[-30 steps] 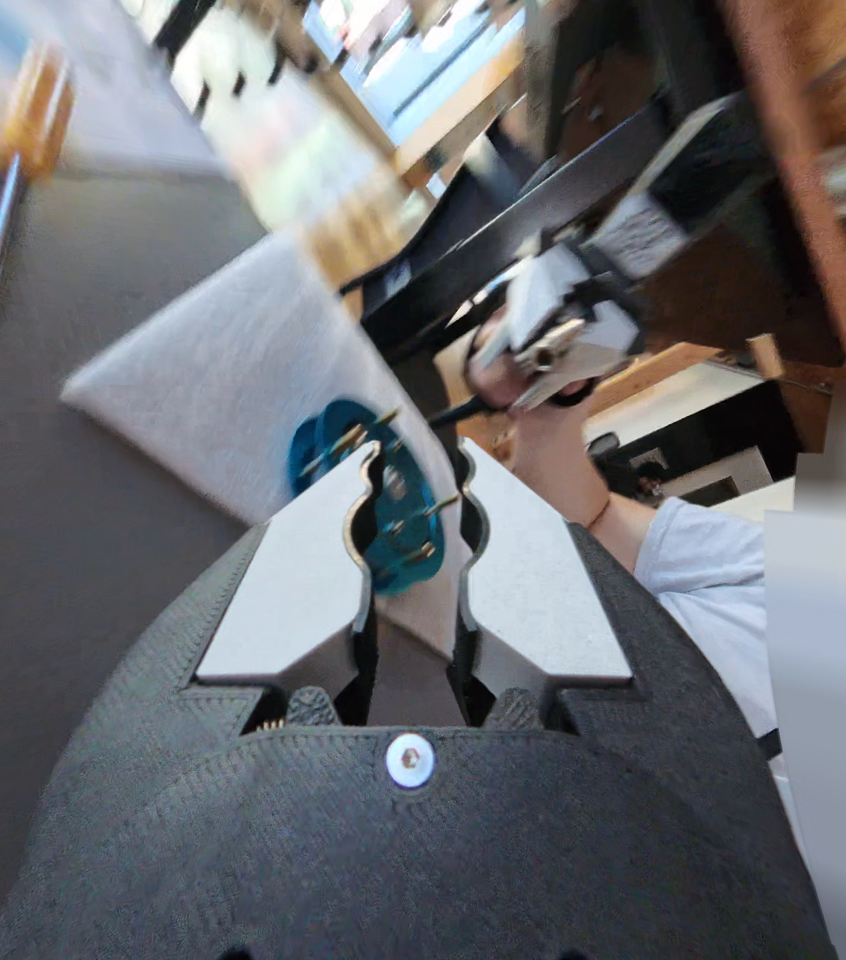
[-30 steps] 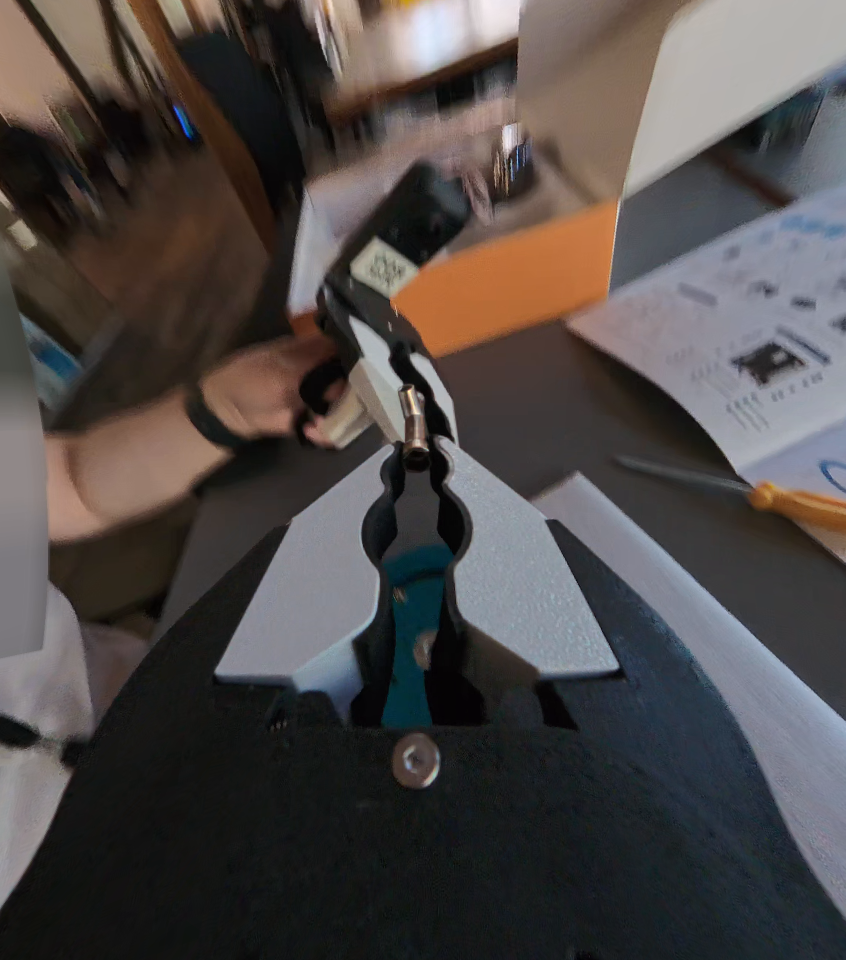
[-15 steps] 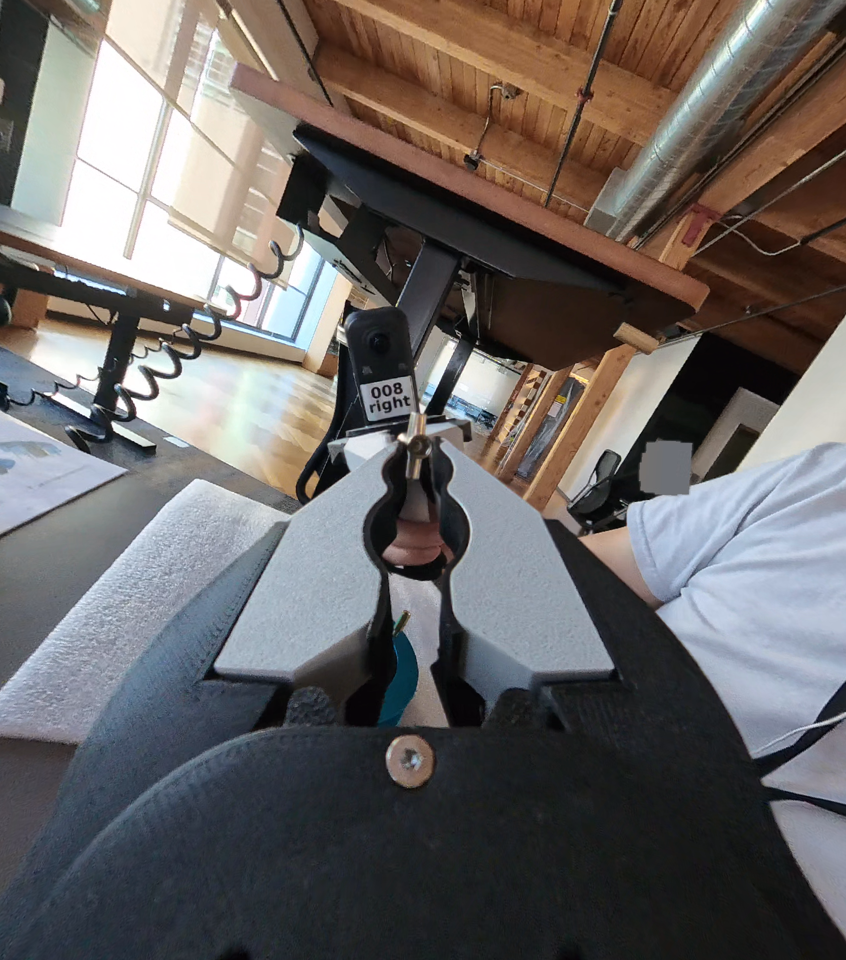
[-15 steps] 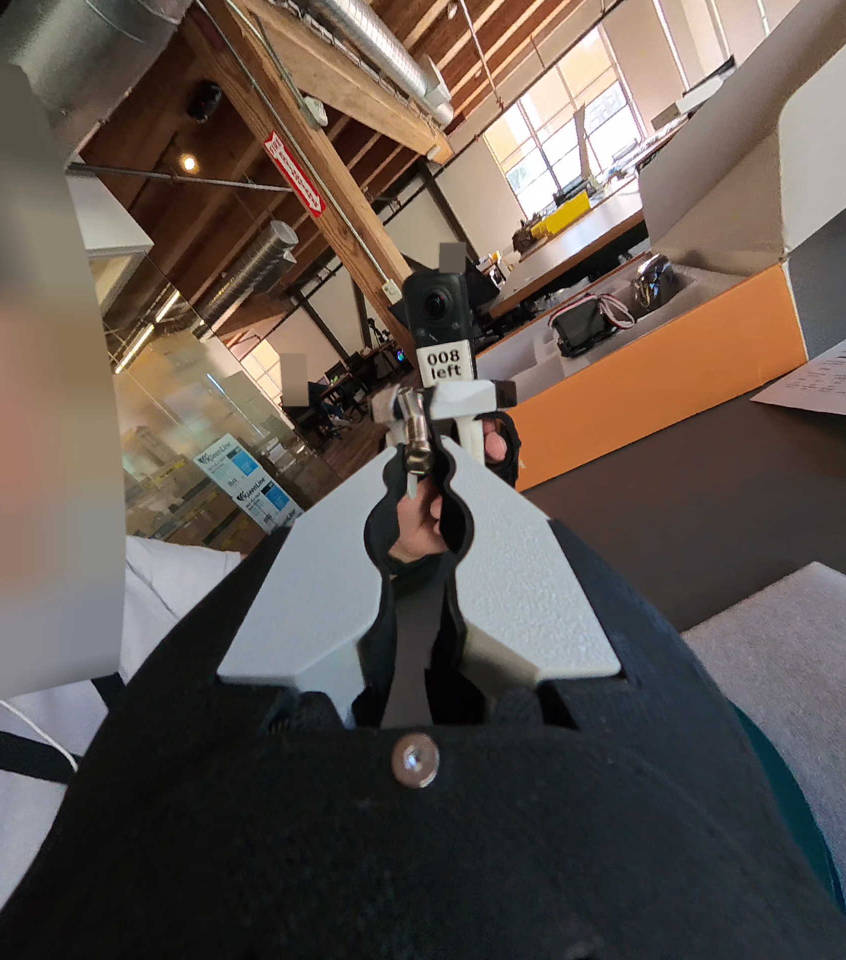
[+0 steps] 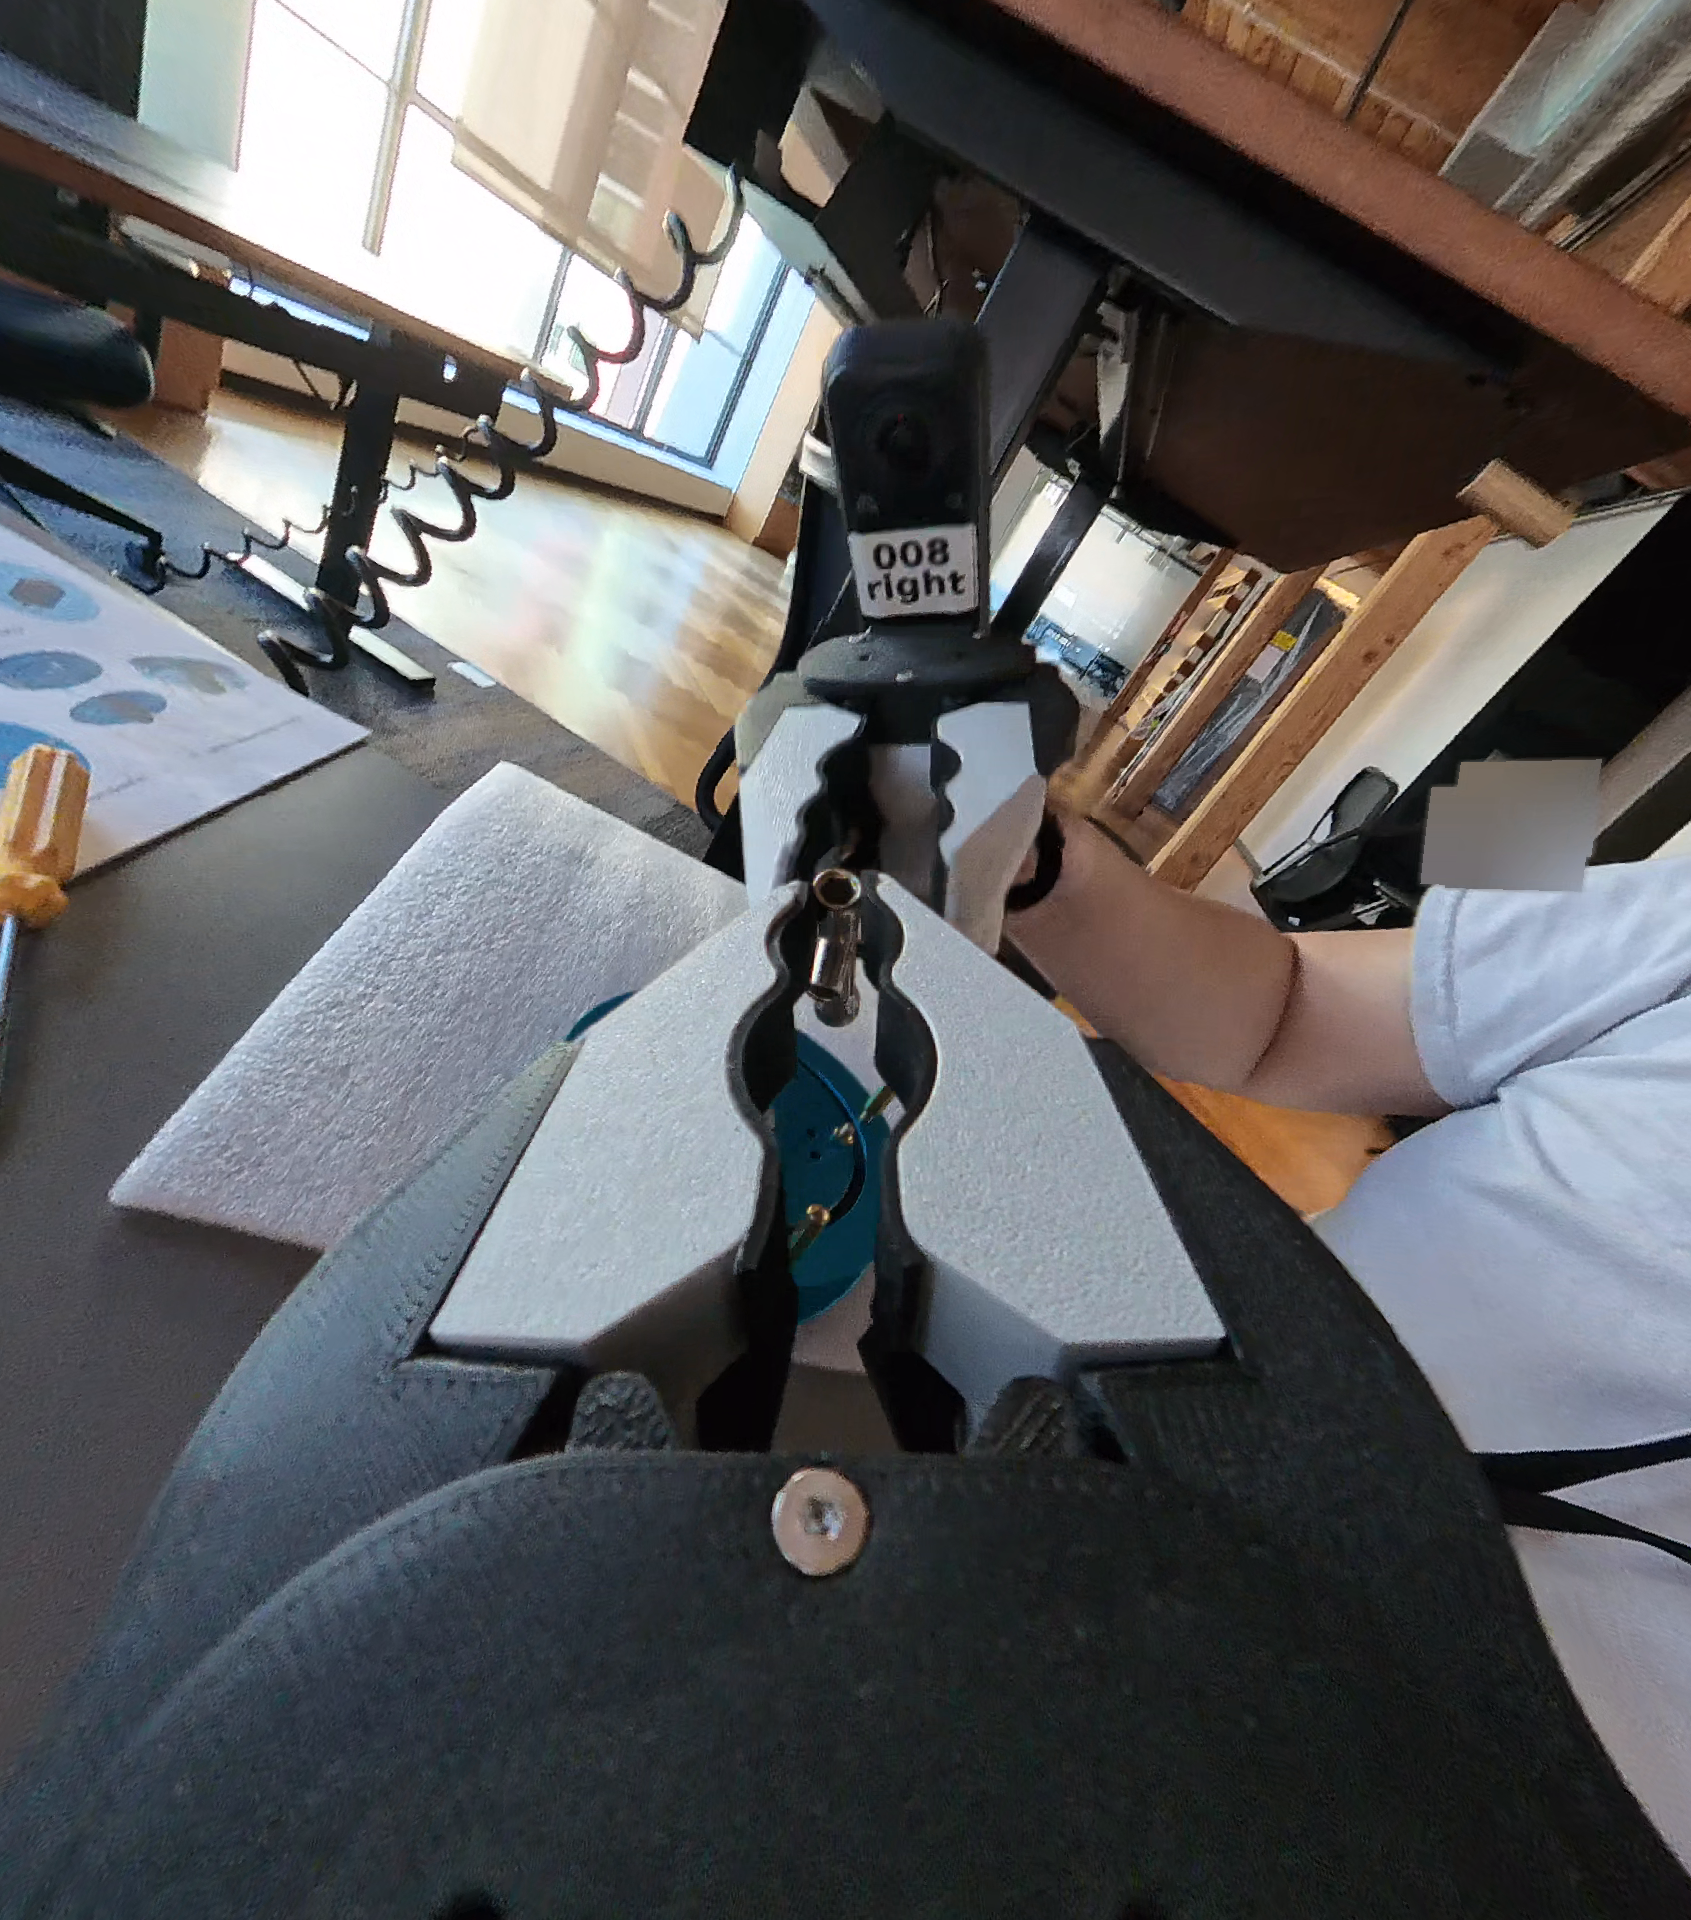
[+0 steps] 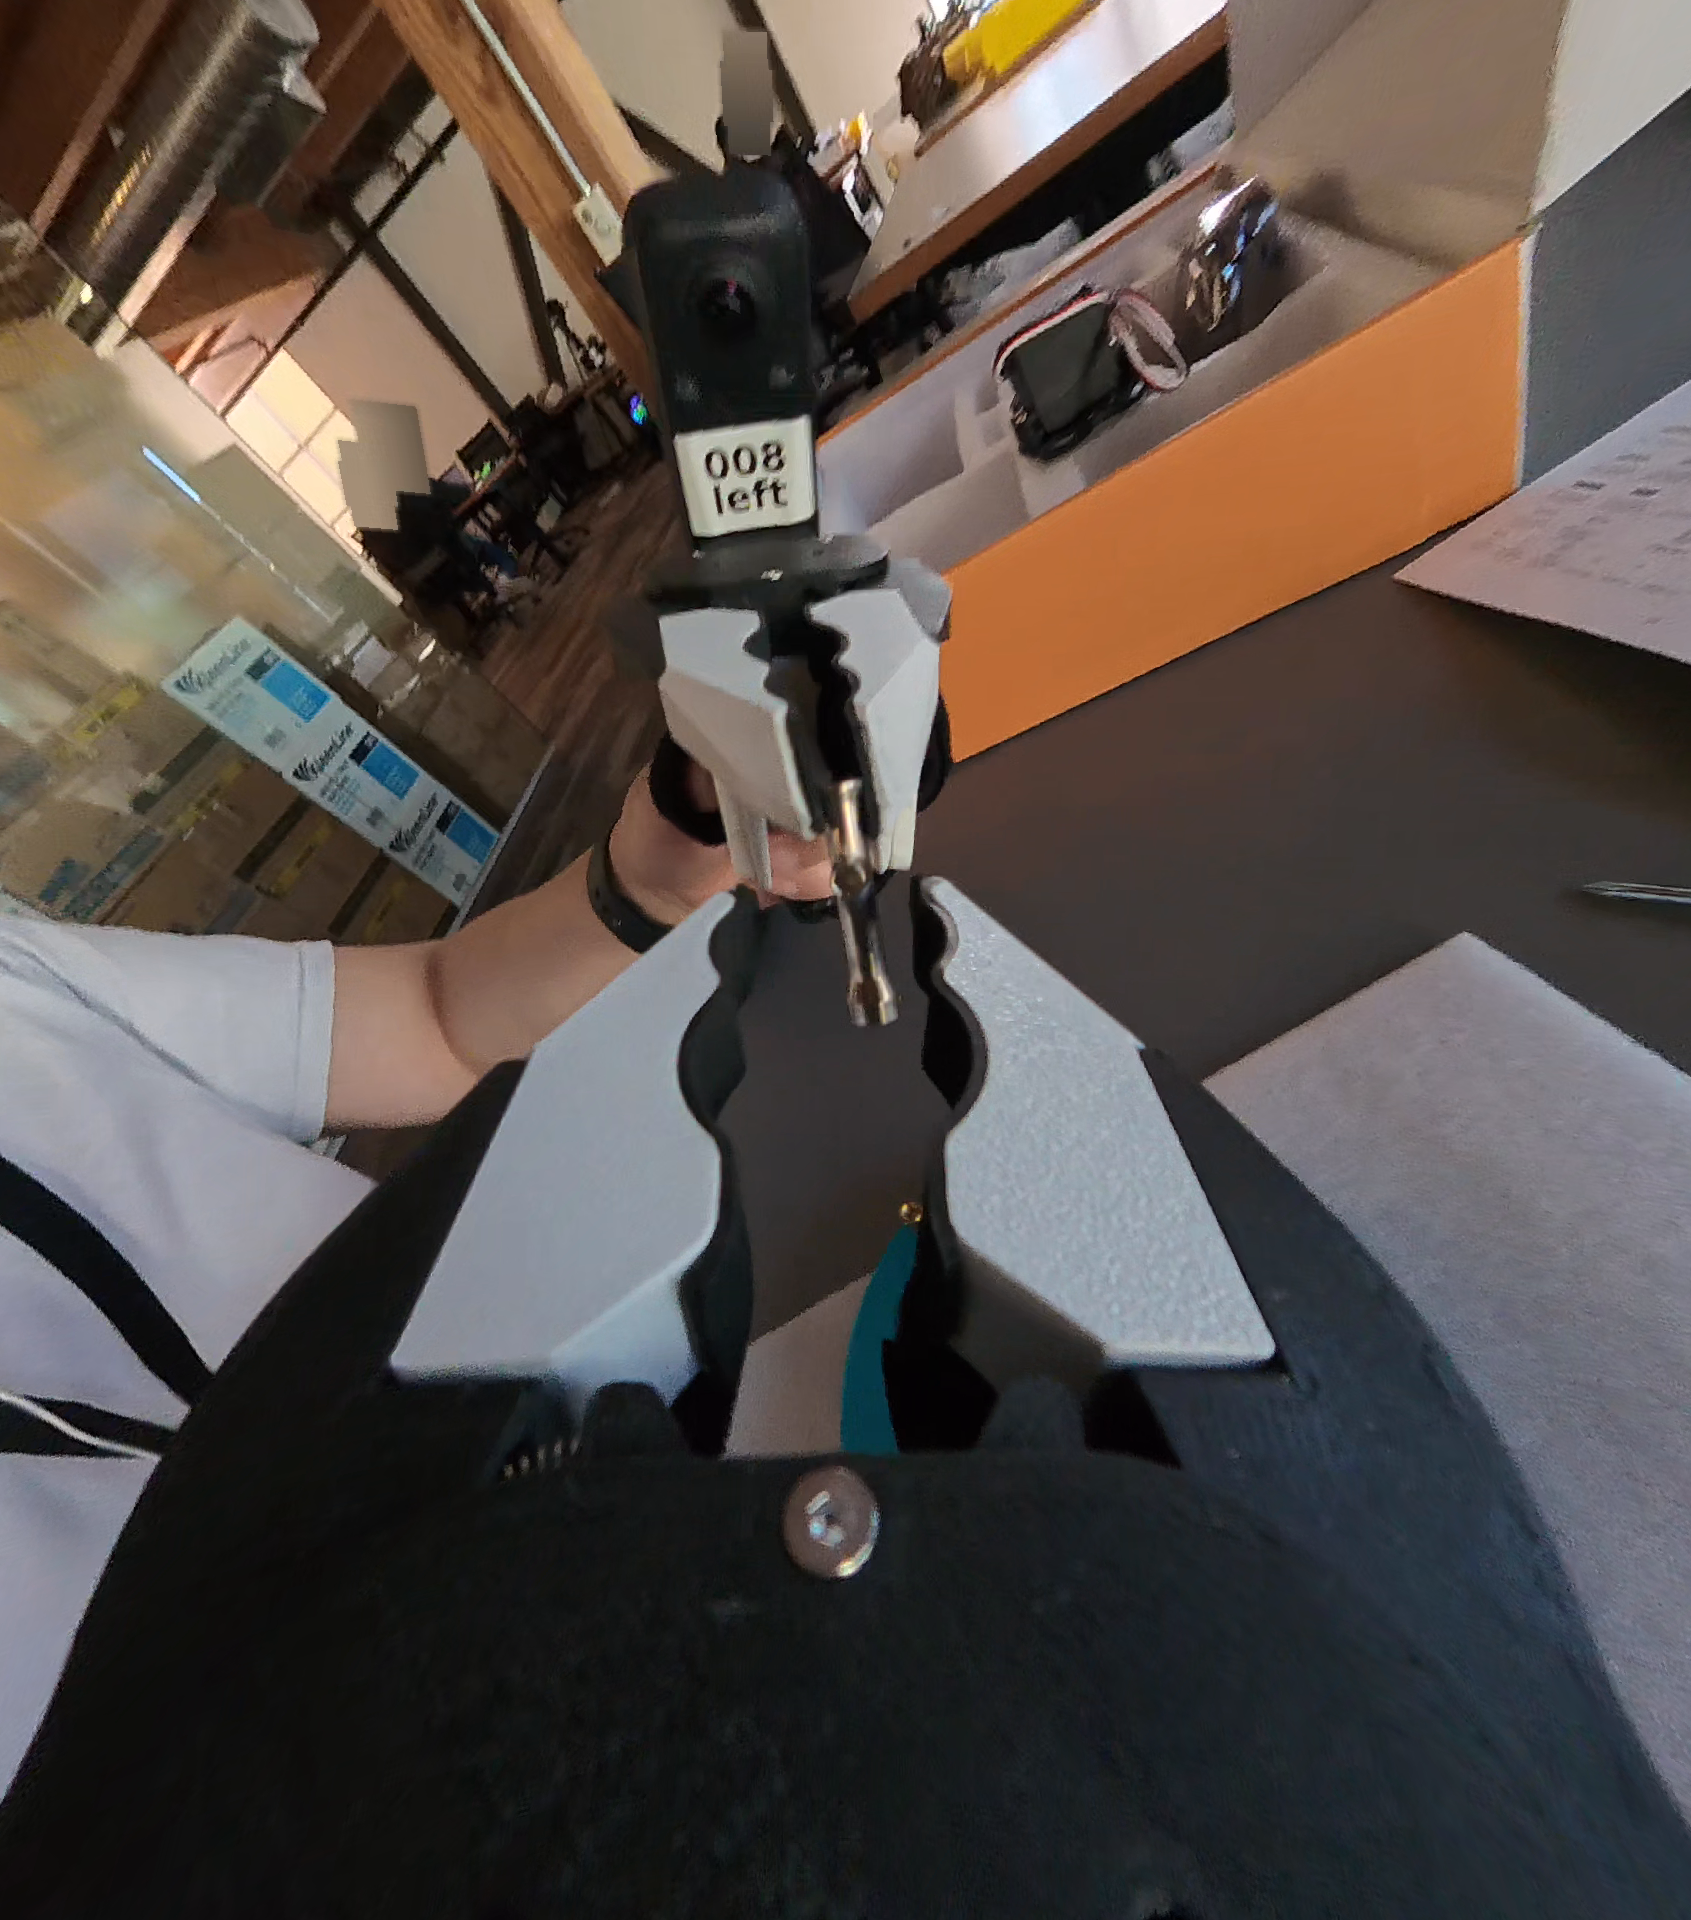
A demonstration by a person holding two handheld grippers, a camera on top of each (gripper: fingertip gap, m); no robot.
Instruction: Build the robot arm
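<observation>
My left gripper (image 5: pixel 836 896) is shut on a small silver socket tool (image 5: pixel 833 951), with both pads pressed on it. In the right wrist view the left gripper (image 6: pixel 846 831) holds that tool (image 6: pixel 864 945) so it pokes down between my right gripper's fingers. My right gripper (image 6: pixel 825 899) is open, and its pads stand clear of the tool on both sides. It faces the left gripper tip to tip and also shows in the left wrist view (image 5: pixel 867 847). A teal disc with brass pins (image 5: pixel 825 1153) lies on a white foam mat (image 5: pixel 425 987) below both grippers. The disc also shows in the right wrist view (image 6: pixel 877 1320).
A yellow-handled screwdriver (image 5: pixel 25 842) lies on the dark table beside a printed sheet (image 5: pixel 41 665). An open orange and white box (image 6: pixel 1236 520) with parts stands farther back. The person's arms and white shirt (image 5: pixel 1599 1039) are close on one side. My right tips are roughly 20 cm from the yellow-handled screwdriver (image 5: pixel 25 842).
A second ago my right gripper held the tool and my left was open. Then the left shut on it too. Now the right has opened and only the left holds it.
</observation>
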